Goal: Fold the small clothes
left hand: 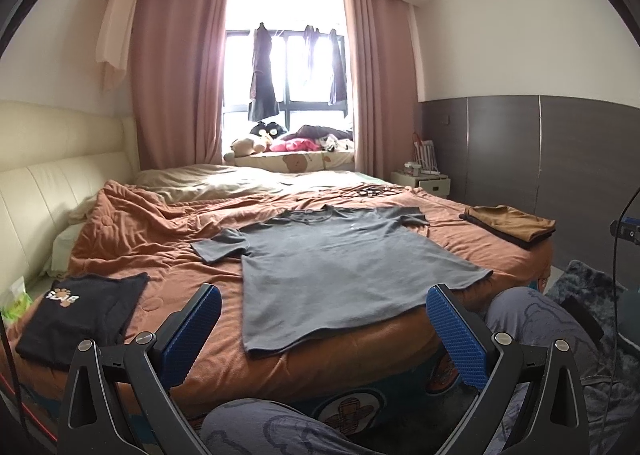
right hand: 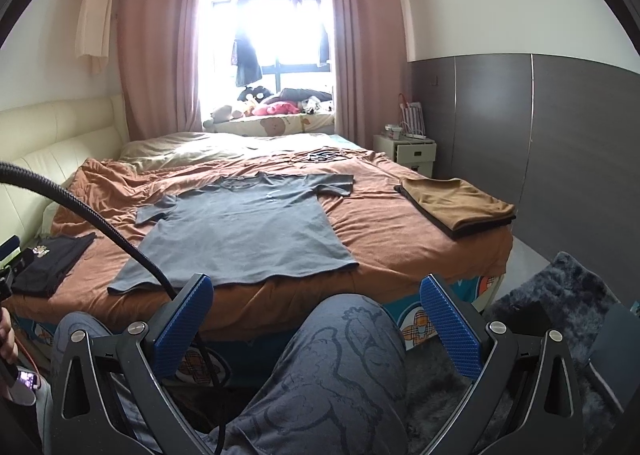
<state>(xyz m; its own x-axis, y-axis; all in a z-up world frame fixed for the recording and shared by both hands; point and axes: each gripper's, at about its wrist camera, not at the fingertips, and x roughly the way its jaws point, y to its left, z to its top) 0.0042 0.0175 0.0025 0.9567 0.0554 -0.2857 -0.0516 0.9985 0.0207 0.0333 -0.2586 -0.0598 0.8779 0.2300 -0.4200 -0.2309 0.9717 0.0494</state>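
- Left gripper (left hand: 323,309): black frame arms, silver round screws, blue ribbed pads (left hand: 192,329).
- Right gripper (right hand: 316,299): same black frame, silver screws and blue pads (right hand: 452,325).
- Black ribbed cable (right hand: 100,227).
- Trousers (right hand: 328,371): grey with a darker cartoon print.

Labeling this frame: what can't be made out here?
- Black garment, left wrist view: left gripper frame covers its near edge; print too small to read.
- Brown folded stack: number of pieces unclear in both views.
- Dark items beyond the gray T-shirt: too small to identify.
- Window, right wrist view: glare washes out the hanging clothes.
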